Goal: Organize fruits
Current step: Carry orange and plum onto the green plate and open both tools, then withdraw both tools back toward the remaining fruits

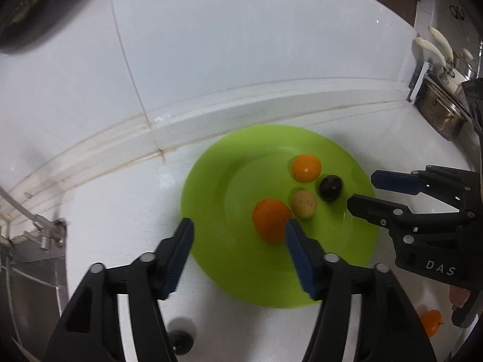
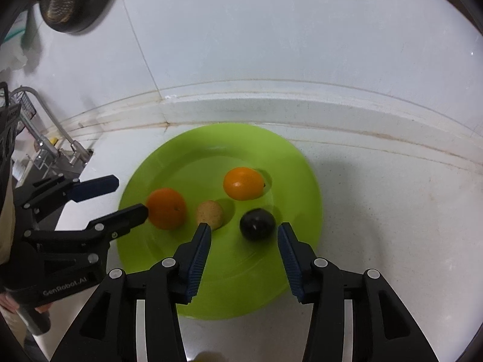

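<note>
A lime green plate (image 1: pixel 211 181) (image 2: pixel 295 181) lies on the white counter. On it are a large orange (image 1: pixel 270 221) (image 2: pixel 166 211), a smaller orange fruit (image 1: pixel 306 167) (image 2: pixel 243 183), a tan round fruit (image 1: pixel 304 202) (image 2: pixel 209 213) and a dark round fruit (image 1: pixel 331 187) (image 2: pixel 257 223). My left gripper (image 1: pixel 238 230) (image 2: pixel 131 194) is open and empty over the plate's left edge, beside the large orange. My right gripper (image 2: pixel 244 235) (image 1: pixel 360 191) is open and empty, just short of the dark fruit.
A dark fruit (image 1: pixel 180 342) and an orange fruit (image 1: pixel 430 321) lie on the counter near me. A raised ledge (image 2: pixel 271 102) runs behind the plate. A faucet and sink (image 2: pixel 51 141) are at left, a metal pot (image 1: pixel 440 111) at right.
</note>
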Action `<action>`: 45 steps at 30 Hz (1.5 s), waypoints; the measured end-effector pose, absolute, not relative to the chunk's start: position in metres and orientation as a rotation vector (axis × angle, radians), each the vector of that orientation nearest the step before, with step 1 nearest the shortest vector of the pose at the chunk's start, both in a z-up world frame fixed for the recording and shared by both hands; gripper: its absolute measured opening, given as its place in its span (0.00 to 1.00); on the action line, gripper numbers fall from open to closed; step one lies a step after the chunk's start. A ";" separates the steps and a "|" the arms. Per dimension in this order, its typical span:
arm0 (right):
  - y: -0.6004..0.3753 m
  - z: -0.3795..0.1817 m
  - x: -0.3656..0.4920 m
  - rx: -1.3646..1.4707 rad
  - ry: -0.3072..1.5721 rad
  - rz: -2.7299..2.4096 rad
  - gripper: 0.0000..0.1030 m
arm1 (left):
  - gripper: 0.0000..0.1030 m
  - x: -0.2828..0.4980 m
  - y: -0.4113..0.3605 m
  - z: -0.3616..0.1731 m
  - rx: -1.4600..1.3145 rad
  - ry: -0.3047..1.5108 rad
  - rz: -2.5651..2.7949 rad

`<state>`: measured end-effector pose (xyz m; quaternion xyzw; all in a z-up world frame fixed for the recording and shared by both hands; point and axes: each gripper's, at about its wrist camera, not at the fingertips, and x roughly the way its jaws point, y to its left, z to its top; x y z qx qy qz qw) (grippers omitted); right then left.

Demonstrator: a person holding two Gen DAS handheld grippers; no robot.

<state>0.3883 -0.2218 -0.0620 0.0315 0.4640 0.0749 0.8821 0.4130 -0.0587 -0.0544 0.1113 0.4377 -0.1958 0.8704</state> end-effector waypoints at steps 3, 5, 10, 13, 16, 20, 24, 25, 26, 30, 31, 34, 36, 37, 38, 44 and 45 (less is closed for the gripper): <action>-0.222 -0.053 0.378 0.074 0.946 0.157 0.46 | 0.64 0.400 -0.056 -0.041 0.239 0.886 -0.406; -0.221 -0.044 0.369 0.081 0.927 0.156 0.46 | 0.67 0.389 -0.053 -0.032 0.239 0.865 -0.403; -0.218 -0.025 0.345 0.077 0.869 0.138 0.46 | 0.75 0.362 -0.048 -0.010 0.243 0.806 -0.412; -0.217 -0.014 0.328 0.079 0.842 0.121 0.53 | 0.79 0.347 -0.046 -0.002 0.243 0.783 -0.418; -0.214 -0.007 0.314 0.066 0.833 0.106 0.55 | 0.80 0.332 -0.043 0.005 0.248 0.755 -0.409; -0.212 0.000 0.293 0.052 0.815 0.077 0.57 | 0.82 0.314 -0.038 0.011 0.244 0.737 -0.406; -0.211 0.009 0.271 0.033 0.786 0.050 0.57 | 0.83 0.295 -0.033 0.019 0.245 0.707 -0.397; -0.210 0.011 0.264 0.032 0.780 0.044 0.57 | 0.84 0.289 -0.031 0.021 0.241 0.701 -0.401; -0.209 0.011 0.261 0.030 0.777 0.040 0.57 | 0.84 0.286 -0.030 0.022 0.238 0.697 -0.402; -0.207 0.014 0.243 0.035 0.757 0.026 0.57 | 0.85 0.268 -0.025 0.026 0.227 0.674 -0.402; -0.207 0.015 0.241 0.037 0.755 0.025 0.58 | 0.85 0.265 -0.024 0.027 0.224 0.671 -0.401; -0.208 0.016 0.229 0.038 0.742 0.010 0.60 | 0.85 0.251 -0.021 0.028 0.220 0.658 -0.395; -0.209 0.016 0.221 0.039 0.736 -0.001 0.60 | 0.85 0.243 -0.020 0.027 0.221 0.650 -0.390; -0.210 0.016 0.218 0.042 0.736 -0.006 0.60 | 0.85 0.240 -0.019 0.027 0.219 0.649 -0.388; -0.210 0.015 0.214 0.043 0.737 -0.010 0.60 | 0.85 0.236 -0.018 0.026 0.218 0.648 -0.389; -0.210 0.011 0.196 0.045 0.740 -0.025 0.60 | 0.85 0.220 -0.015 0.017 0.198 0.676 -0.401; -0.210 0.010 0.194 0.048 0.741 -0.027 0.60 | 0.85 0.219 -0.015 0.015 0.194 0.682 -0.401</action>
